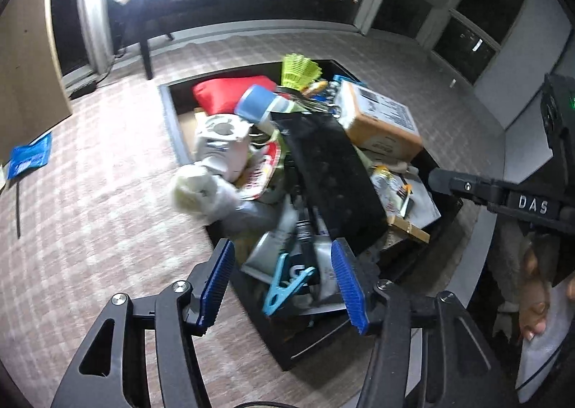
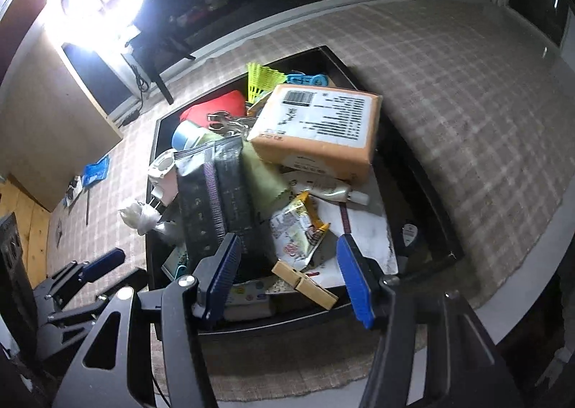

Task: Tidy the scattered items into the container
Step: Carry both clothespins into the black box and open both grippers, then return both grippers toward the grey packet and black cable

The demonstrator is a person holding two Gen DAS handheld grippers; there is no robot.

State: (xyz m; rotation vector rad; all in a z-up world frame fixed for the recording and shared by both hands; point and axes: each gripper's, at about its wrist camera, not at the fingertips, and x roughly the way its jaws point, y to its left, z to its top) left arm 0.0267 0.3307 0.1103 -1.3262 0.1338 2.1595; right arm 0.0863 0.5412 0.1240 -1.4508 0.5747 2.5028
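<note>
Jaws apart, empty, right gripper (image 1: pixel 440 181) marked "DAS", container (image 2: pixel 424 171) heaped

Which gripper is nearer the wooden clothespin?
Right. The right gripper hangs open directly over the wooden clothespin; the left gripper hovers open over the blue clip, farther away.

Checked cloth-covered table (image 2: pixel 467 92), black container (image 2: pixel 424 192) on it (heaped full), blue packet (image 1: pixel 28 156) near the edge
</note>
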